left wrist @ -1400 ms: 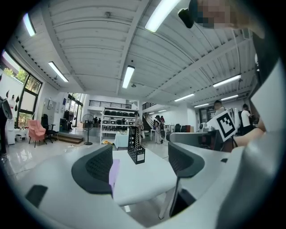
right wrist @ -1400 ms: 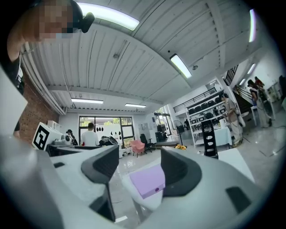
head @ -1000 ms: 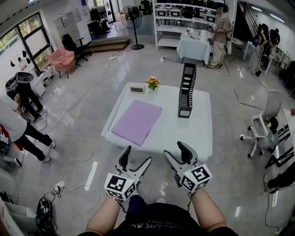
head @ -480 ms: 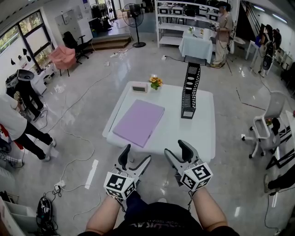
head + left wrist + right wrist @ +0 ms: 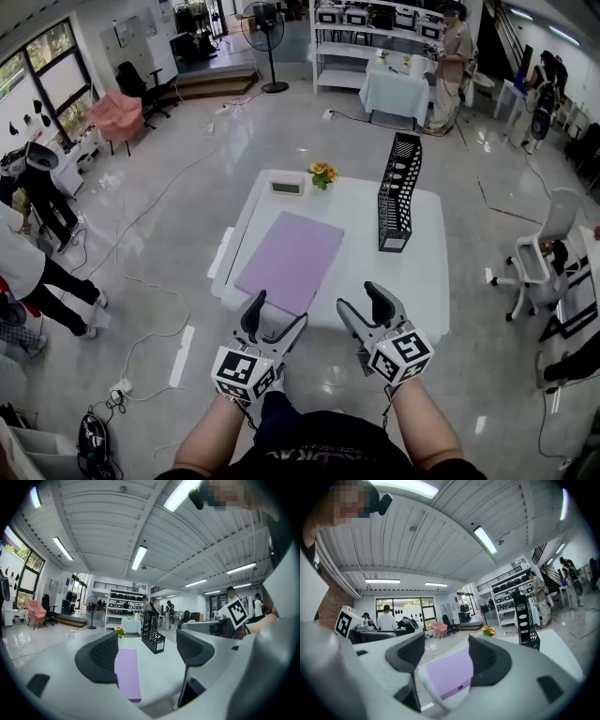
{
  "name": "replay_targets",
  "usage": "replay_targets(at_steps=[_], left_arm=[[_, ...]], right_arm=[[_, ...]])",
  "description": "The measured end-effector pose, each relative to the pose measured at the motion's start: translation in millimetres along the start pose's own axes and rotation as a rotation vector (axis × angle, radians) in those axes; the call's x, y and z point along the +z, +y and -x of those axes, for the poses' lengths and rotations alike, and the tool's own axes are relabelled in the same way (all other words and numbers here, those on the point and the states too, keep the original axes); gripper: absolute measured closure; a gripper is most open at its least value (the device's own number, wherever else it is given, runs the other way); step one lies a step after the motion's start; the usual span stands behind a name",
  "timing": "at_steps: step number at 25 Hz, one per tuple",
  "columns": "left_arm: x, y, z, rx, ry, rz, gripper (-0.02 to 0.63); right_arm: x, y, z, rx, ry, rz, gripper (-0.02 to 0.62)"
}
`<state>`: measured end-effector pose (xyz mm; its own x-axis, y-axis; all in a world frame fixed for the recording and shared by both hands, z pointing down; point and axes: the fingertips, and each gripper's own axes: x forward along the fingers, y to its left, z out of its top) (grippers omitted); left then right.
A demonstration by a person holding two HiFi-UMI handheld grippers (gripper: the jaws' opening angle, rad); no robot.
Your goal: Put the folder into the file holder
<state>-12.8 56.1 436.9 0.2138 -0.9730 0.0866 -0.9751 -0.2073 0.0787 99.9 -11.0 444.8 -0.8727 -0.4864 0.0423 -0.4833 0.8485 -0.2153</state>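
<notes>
A flat lilac folder (image 5: 292, 260) lies on the white table (image 5: 417, 281), towards its left side. A black perforated file holder (image 5: 397, 191) stands upright at the table's right rear. Both grippers hover short of the table's near edge, apart from everything. My left gripper (image 5: 278, 317) is open and empty; in its own view the folder (image 5: 127, 672) shows between its jaws with the holder (image 5: 153, 632) beyond. My right gripper (image 5: 365, 301) is open and empty too; the folder (image 5: 451, 672) lies ahead of it, the holder (image 5: 526, 622) at the right.
A small clock (image 5: 287, 187) and a pot of orange flowers (image 5: 323, 174) sit at the table's far edge. Cables run over the floor at the left. A white office chair (image 5: 537, 250) stands to the right. People stand at the left and far back.
The table with folder and holder has shifted slightly lower and closer in the head view. Both grippers stay open in about the same place.
</notes>
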Motion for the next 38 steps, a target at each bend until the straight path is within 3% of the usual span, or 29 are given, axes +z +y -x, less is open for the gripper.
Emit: replay_targets(at_steps=[17, 38], left_arm=[[6.9, 142.6, -72.4, -0.133, 0.057, 0.058, 0.232], [2.4, 229.8, -135.0, -0.319, 0.113, 0.050, 0.232]], right_arm=[[-2.7, -24.7, -127.3, -0.183, 0.047, -0.060, 0.318], [-1.1, -44.3, -206.7, -0.381, 0.035, -0.083, 0.318]])
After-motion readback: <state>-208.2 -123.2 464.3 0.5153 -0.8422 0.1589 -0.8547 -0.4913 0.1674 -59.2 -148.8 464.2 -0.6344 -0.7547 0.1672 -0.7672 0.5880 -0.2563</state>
